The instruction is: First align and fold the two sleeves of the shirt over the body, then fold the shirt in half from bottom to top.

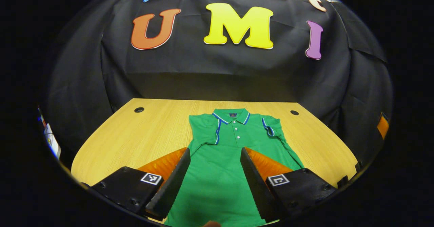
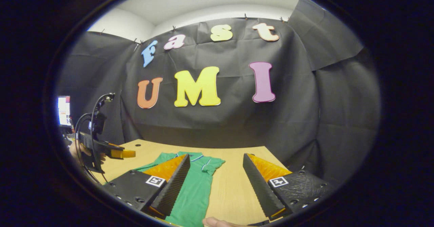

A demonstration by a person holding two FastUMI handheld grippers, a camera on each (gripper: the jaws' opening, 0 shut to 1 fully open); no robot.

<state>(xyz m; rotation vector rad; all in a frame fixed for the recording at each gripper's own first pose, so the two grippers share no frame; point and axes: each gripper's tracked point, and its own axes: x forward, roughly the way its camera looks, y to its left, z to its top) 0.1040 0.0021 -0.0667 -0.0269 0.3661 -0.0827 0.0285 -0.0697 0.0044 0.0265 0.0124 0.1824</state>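
the shirt (image 1: 234, 152) lies collar-away, straight ahead under the left gripper (image 1: 214, 172) — the right gripper (image 2: 215, 181) sits off its side; both have jaws apart, empty.

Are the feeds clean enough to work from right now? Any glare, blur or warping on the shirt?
Left gripper view: the green shirt is sharp and evenly lit, no glare; fisheye bows the table edges. Right gripper view: shirt still legible but small and partly behind the right gripper; ceiling light flares at the top, rim darkens.
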